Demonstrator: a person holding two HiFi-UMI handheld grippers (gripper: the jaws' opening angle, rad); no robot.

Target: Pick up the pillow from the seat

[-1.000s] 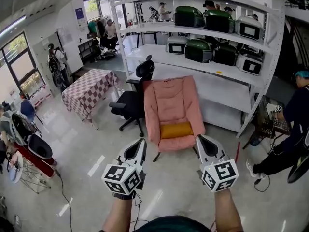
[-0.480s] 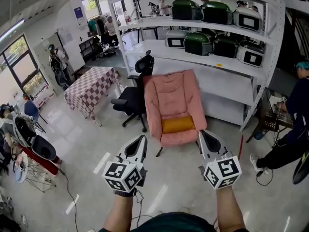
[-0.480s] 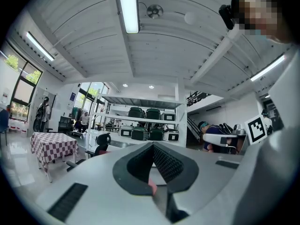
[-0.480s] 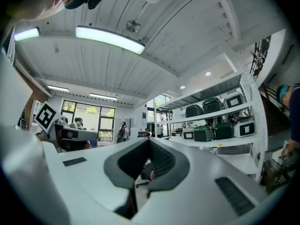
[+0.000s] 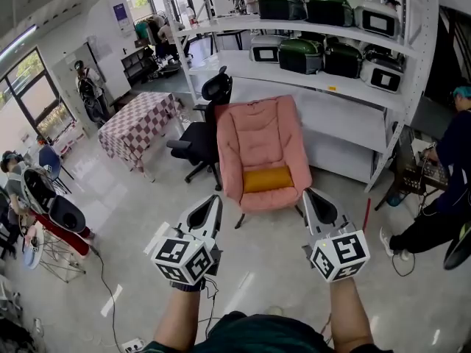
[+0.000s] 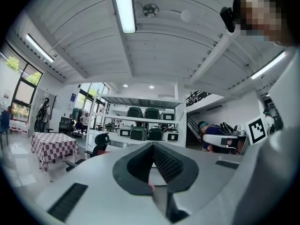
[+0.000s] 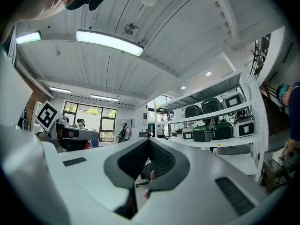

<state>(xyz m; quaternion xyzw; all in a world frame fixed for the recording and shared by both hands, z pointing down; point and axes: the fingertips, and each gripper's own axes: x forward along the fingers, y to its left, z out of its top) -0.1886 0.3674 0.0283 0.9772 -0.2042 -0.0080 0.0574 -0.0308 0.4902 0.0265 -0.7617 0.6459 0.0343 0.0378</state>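
Observation:
An orange-yellow pillow (image 5: 268, 179) lies across the seat of a pink padded chair (image 5: 256, 134) in the middle of the head view. My left gripper (image 5: 215, 200) and right gripper (image 5: 308, 194) are held up side by side over the floor, well short of the chair's front edge and touching nothing. Both point toward the chair, one to each side of the pillow. In the left gripper view the left gripper (image 6: 153, 145) has its jaws together with nothing between them. The right gripper (image 7: 150, 140) looks the same in the right gripper view.
A black office chair (image 5: 200, 134) stands just left of the pink chair, with a checkered table (image 5: 138, 120) further left. White shelving (image 5: 346, 98) with green and black appliances (image 5: 300, 54) runs behind. A person (image 5: 445, 197) crouches at right. A red-handled stick (image 5: 366, 215) leans by the shelf leg.
The view has closed in slightly on the pink chair. Both grippers sit a little higher in the head view, still side by side with jaws together.

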